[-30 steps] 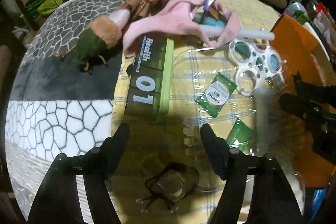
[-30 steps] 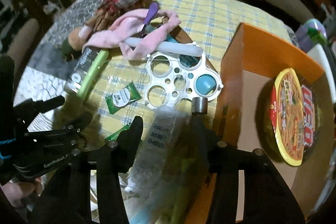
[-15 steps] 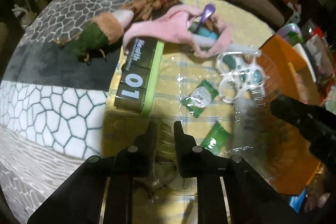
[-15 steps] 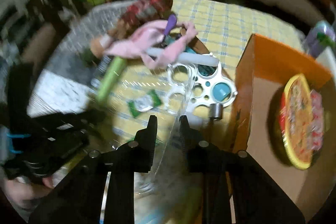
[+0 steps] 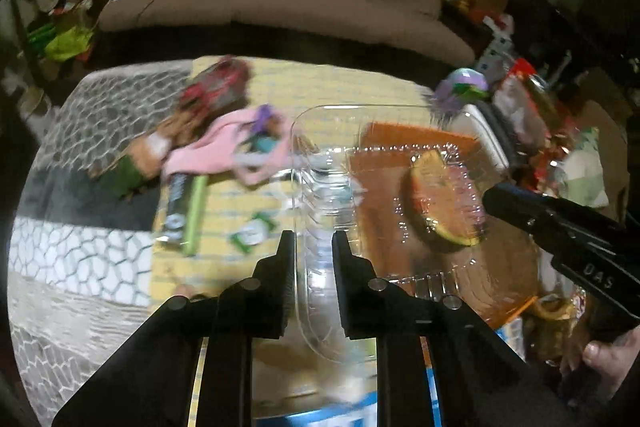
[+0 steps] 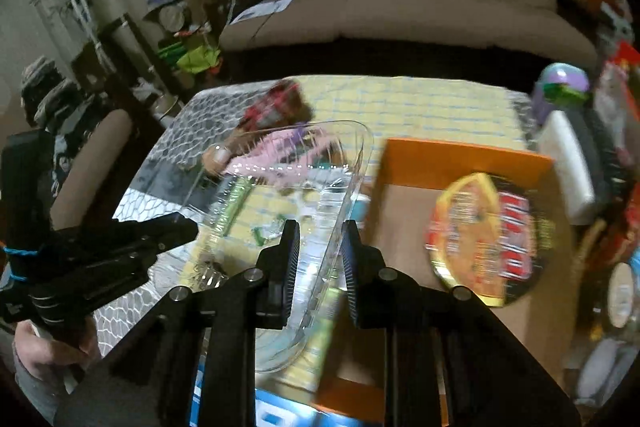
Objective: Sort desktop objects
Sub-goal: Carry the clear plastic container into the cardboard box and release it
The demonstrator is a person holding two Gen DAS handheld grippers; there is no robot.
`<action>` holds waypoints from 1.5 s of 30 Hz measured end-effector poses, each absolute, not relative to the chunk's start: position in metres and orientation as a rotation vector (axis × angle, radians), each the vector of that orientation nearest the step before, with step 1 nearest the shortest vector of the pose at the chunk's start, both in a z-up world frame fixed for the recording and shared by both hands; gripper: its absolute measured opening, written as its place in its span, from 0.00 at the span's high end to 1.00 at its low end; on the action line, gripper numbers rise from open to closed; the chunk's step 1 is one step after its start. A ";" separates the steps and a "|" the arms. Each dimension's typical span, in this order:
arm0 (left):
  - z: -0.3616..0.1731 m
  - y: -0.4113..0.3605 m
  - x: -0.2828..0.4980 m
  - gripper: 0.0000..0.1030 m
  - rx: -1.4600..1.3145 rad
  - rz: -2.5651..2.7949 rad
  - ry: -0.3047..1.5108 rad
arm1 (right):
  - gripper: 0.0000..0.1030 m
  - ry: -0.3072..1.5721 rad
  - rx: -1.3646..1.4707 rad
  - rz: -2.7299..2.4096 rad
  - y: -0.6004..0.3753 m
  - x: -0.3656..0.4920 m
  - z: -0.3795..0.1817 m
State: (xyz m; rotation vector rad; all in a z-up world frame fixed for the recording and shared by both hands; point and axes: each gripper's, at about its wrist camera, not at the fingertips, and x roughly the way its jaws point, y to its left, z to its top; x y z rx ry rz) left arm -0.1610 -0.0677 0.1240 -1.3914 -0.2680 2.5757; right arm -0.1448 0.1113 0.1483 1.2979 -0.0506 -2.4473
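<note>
Tray (image 5: 384,163) in the air now, a clear plastic one, carried between 2 grippers above the counter (image 6: 420,99). Left gripper (image 5: 313,251) has its jaws clenched on the tray's near-left wall; right gripper (image 6: 319,241) has its jaws clamped on the right-hand wall, the thin plastic pinched between the pads. Both views are smeared with motion, so finer detail is hard to call.

Just beside the tray on the right sits the orange box (image 6: 460,155), and 1 noodle bowl (image 6: 486,239) already lies inside it, so that much of the sorting looks done. My read: the tray is heading toward that box.

Plenty left, though. On the yellow cloth there is a pink cloth (image 5: 224,151), a plaid item (image 5: 218,87), a dark box with a green edge (image 5: 186,211) and a green sachet (image 5: 252,233), all unsorted. A plush toy (image 5: 136,163) lies at the counter's left edge. Early days, by the look of it.
</note>
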 end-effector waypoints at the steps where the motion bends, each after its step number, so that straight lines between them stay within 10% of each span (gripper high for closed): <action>1: 0.127 -0.052 -0.163 0.84 -1.386 2.565 -0.255 | 0.80 -0.053 1.304 -2.458 0.124 -0.144 0.150; 32: 0.029 0.136 -0.272 0.81 -1.589 2.439 -0.085 | 0.71 -0.028 1.496 -2.599 0.289 -0.247 0.039; 40: 0.051 0.119 -0.261 0.67 -1.547 2.436 -0.189 | 0.63 -0.091 1.429 -2.618 0.290 -0.227 0.062; 45: 0.092 0.074 -0.229 0.34 -1.417 2.453 -0.302 | 0.53 -0.114 1.361 -2.593 0.278 -0.204 0.090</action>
